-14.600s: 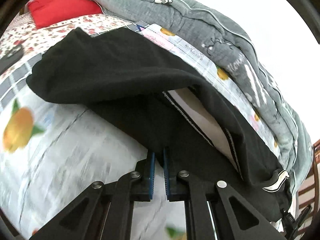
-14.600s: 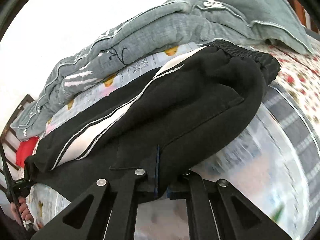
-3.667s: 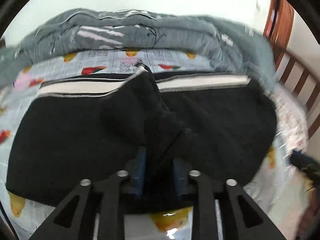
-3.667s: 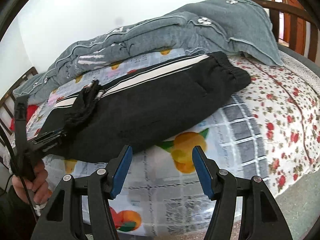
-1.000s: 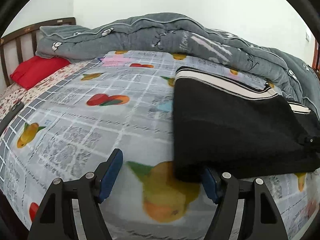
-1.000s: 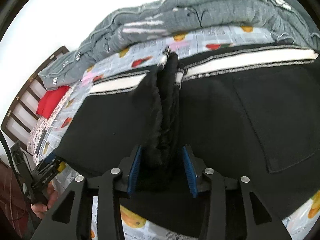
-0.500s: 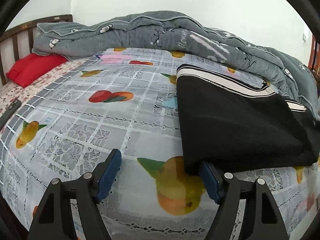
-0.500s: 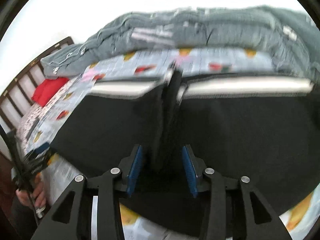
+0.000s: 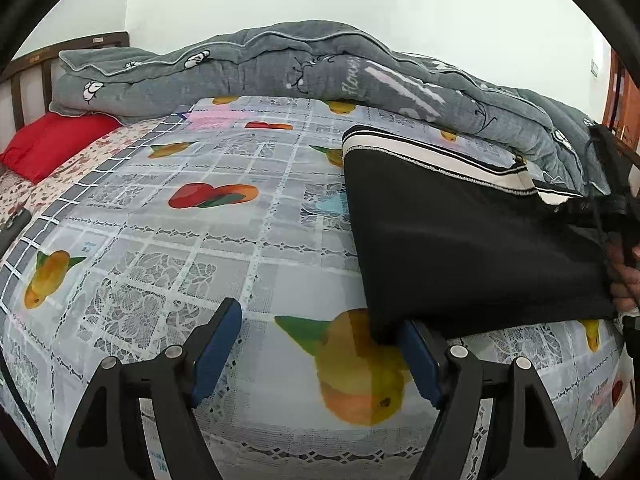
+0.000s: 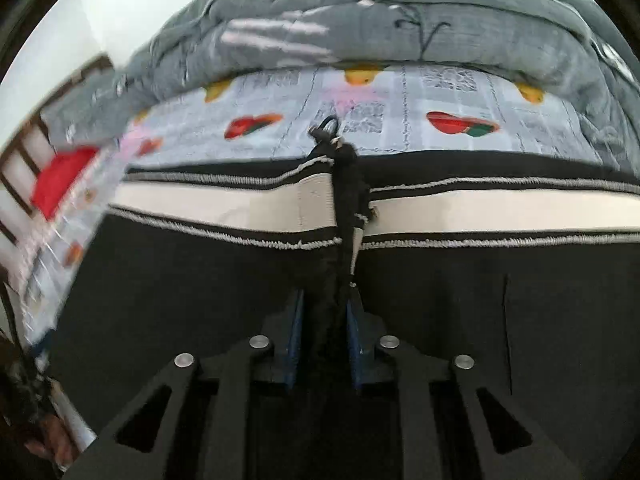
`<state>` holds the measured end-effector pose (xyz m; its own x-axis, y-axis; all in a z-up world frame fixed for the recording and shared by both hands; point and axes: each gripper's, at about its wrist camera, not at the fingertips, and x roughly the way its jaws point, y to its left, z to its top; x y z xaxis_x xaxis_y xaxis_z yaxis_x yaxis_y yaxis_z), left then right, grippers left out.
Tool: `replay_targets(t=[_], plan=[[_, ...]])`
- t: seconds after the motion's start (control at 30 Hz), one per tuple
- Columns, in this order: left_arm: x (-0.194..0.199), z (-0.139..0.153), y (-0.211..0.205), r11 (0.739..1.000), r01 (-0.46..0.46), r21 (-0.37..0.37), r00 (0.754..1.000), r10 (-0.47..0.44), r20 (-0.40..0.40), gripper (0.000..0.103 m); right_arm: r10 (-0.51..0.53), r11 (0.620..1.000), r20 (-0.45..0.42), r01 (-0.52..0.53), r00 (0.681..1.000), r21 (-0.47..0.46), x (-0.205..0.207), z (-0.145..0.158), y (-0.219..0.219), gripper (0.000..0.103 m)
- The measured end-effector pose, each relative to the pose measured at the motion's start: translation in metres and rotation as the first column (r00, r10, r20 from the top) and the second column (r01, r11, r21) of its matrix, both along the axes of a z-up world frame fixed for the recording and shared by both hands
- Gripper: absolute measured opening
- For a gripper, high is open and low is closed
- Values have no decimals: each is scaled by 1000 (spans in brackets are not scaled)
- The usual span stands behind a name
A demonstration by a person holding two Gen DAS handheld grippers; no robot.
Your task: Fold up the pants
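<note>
The black pants [image 9: 460, 248] with a white side stripe lie folded on the bed, right of centre in the left wrist view. My left gripper [image 9: 320, 348] is open and empty, low over the sheet, its right finger beside the near left corner of the pants. In the right wrist view the pants [image 10: 200, 280] fill the lower half. My right gripper [image 10: 322, 340] is shut on a bunched ridge of the black fabric. The right gripper also shows at the right edge of the left wrist view [image 9: 616, 208], holding the pants' far side.
A fruit-print bed sheet [image 9: 160, 240] covers the mattress. A rolled grey quilt [image 9: 320, 64] lies along the back. A red pillow [image 9: 52, 144] and a wooden headboard [image 9: 24, 76] are at the left. A dark object [image 9: 12, 224] lies at the left edge.
My right gripper has closed tighter on the bunched fabric and moved, blurring its view. My left gripper stayed open and eased back slightly from the pants' corner.
</note>
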<state>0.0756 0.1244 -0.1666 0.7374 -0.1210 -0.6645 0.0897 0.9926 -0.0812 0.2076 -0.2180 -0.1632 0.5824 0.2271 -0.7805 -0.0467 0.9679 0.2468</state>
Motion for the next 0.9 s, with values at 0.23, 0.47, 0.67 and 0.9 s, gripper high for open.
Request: replay_targets(t=[0.23, 0.47, 0.67, 0.9], plan=[[0, 2, 1, 1000, -6, -6, 1000, 6, -11, 77, -12, 992, -3, 11, 1000, -127, -16, 4, 7, 20], [-30, 3, 14, 998, -10, -66, 1000, 10, -1, 77, 22, 993, 118, -8, 993, -118, -80, 31, 10, 23], [-37, 11, 19, 993, -41, -113, 999, 38, -32, 77, 6, 998, 98, 0, 995, -59, -116, 6, 5, 34], [-32, 23, 8, 987, -16, -157, 999, 11, -33, 77, -66, 996, 119, 73, 991, -56, -161, 26, -26, 35]])
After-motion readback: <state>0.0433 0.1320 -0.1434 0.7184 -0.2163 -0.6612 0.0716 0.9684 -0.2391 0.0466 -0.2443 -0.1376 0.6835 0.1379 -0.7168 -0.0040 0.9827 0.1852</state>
